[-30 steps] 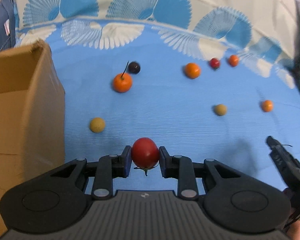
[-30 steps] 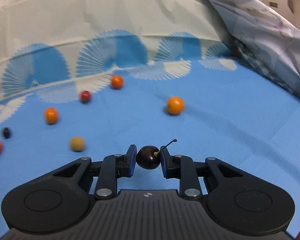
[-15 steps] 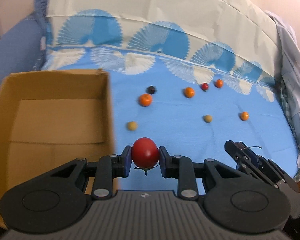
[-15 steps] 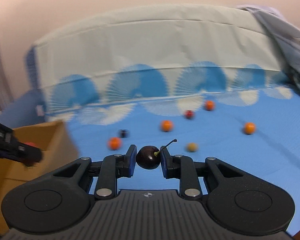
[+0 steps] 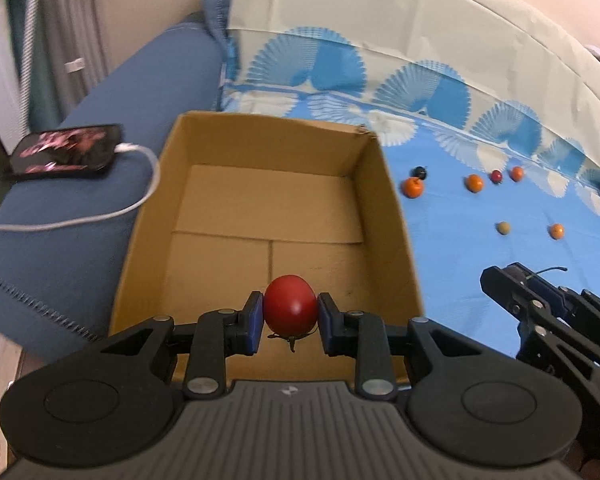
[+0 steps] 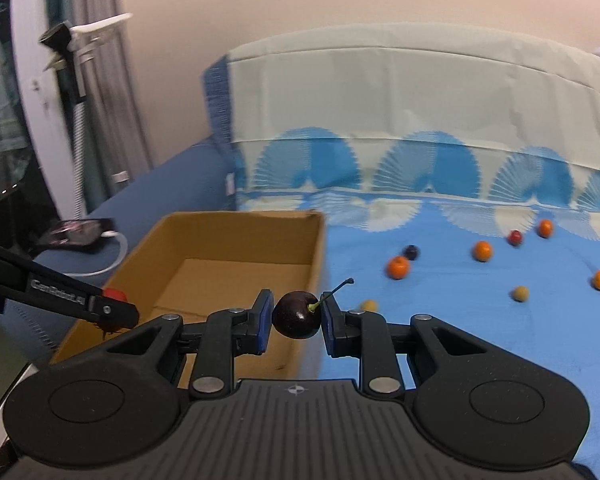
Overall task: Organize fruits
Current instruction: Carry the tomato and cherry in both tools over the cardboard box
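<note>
My left gripper (image 5: 290,312) is shut on a red tomato (image 5: 290,308) and hangs over the near part of an open cardboard box (image 5: 256,208), whose floor is bare. My right gripper (image 6: 294,316) is shut on a dark cherry (image 6: 296,315) with a green stem, just right of the box's near right corner (image 6: 314,240). In the right wrist view the left gripper (image 6: 112,312) reaches in from the left over the box with the tomato (image 6: 114,294). The right gripper (image 5: 540,296) shows at the right edge of the left wrist view.
Several small fruits lie on the blue patterned sheet (image 5: 460,248): orange ones (image 5: 413,187) (image 5: 475,183), a dark one (image 5: 419,172), a red one (image 5: 496,176), a tan one (image 5: 503,227). A phone (image 5: 68,154) with a white cable lies on the blue couch arm (image 5: 60,240) left of the box.
Both grippers have swung left and risen from over the sheet to the box, each still holding its fruit. The box interior has come into full view under the left gripper.
</note>
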Demonstrator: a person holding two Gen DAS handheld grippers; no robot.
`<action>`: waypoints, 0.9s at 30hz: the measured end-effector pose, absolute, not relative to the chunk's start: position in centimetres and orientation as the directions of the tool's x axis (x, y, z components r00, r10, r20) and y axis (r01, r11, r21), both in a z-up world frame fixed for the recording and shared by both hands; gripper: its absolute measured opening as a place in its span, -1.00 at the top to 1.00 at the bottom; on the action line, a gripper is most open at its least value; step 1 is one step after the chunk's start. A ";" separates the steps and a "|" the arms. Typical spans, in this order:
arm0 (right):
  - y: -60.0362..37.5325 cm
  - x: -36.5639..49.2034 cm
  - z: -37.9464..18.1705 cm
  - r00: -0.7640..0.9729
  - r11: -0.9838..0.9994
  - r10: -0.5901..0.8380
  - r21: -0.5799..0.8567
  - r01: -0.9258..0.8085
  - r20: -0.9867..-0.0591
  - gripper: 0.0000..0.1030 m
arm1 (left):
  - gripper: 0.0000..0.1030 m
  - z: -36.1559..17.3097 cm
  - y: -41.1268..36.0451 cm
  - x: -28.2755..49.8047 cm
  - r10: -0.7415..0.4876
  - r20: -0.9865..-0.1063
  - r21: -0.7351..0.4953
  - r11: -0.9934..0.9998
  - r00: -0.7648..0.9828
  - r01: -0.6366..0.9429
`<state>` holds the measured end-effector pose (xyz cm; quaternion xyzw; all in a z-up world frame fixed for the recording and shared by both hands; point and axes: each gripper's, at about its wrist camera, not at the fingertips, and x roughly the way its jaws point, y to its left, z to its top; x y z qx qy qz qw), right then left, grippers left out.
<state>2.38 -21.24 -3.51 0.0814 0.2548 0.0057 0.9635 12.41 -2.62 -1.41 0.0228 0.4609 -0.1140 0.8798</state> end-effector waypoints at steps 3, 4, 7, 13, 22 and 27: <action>-19.5 1.3 -3.2 0.866 0.988 0.072 0.154 0.006 -0.494 0.49 | 0.39 -1.3 -1.3 11.3 -0.173 -0.811 -0.065 0.976 0.558 0.208; -18.9 0.9 -3.2 0.865 0.988 0.079 0.151 -0.004 -0.496 0.49 | 0.38 -1.3 -1.0 11.0 -0.172 -0.810 -0.066 0.977 0.561 0.204; -17.6 -0.1 -3.0 0.861 0.990 0.090 0.140 -0.022 -0.500 0.49 | 0.38 -1.2 -0.1 10.0 -0.173 -0.805 -0.066 0.977 0.567 0.205; -16.0 -1.6 -2.7 0.857 0.992 0.103 0.112 -0.053 -0.506 0.49 | 0.38 -1.1 0.9 8.6 -0.167 -0.793 -0.057 0.978 0.586 0.201; -15.6 -2.3 -2.3 0.861 0.995 0.090 0.087 -0.053 -0.501 0.49 | 0.38 -1.0 1.2 7.8 -0.187 -0.783 -0.073 0.975 0.593 0.211; -15.5 -2.1 -2.4 0.857 0.995 0.095 0.084 -0.060 -0.506 0.49 | 0.38 -1.0 1.4 7.9 -0.192 -0.784 -0.078 0.974 0.590 0.213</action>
